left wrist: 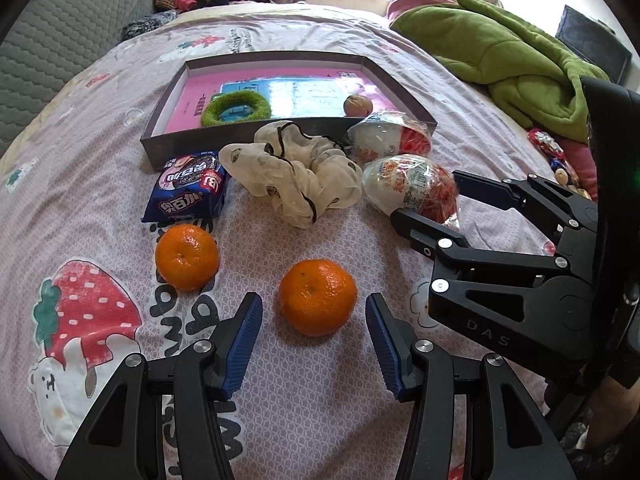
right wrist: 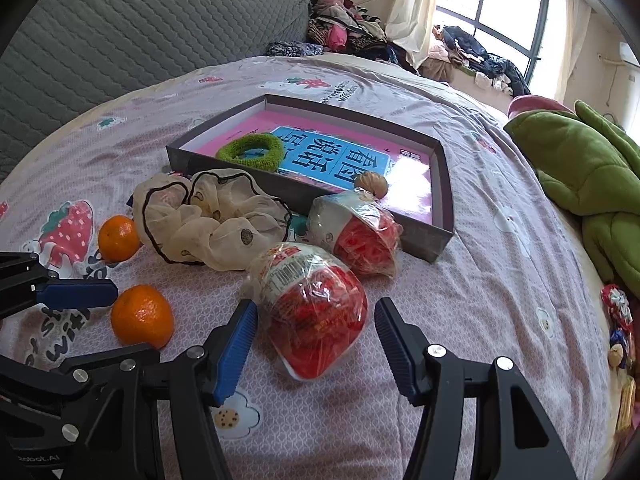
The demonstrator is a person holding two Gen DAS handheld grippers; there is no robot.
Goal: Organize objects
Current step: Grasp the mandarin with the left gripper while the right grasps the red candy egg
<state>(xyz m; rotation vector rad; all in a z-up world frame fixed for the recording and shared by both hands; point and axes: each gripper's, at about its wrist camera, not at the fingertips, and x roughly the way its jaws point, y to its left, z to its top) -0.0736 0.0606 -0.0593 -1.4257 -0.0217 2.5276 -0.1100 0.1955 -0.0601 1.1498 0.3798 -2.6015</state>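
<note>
1. As far as both views show, the task is only partly done: the shallow box (left wrist: 256, 58) in the upper middle of the frame already holds a green fuzzy ring (left wrist: 236, 109) and a small brown nut-like ball (left wrist: 358, 106), both lying on a pink book cover.
2. Still outside, on the bed sheet (left wrist: 300, 400), are two tangerines, a blue snack packet (left wrist: 188, 188), a cream scrunchie (left wrist: 296, 172) and two wrapped egg-shaped toys, so I judge that most of the work is left.
3. The left gripper (left wrist: 314, 344) sits at the bottom of its frame with the jaws apart. The near tangerine (left wrist: 317, 297) lies just ahead of the tips, between their lines, and nothing touches it. The other tangerine (left wrist: 187, 257) is to the left of it.
4. The right gripper (right wrist: 316, 344) is also wide apart, low in its frame. The near egg toy (right wrist: 316, 312) lies between the two fingers, but I see no contact with the pads. The second egg toy (right wrist: 356, 232) rests beside the box wall.
5. In the left wrist view the right gripper reaches in from the right edge, pointing toward the near egg toy, and both tools are level and low over the bed.
</note>
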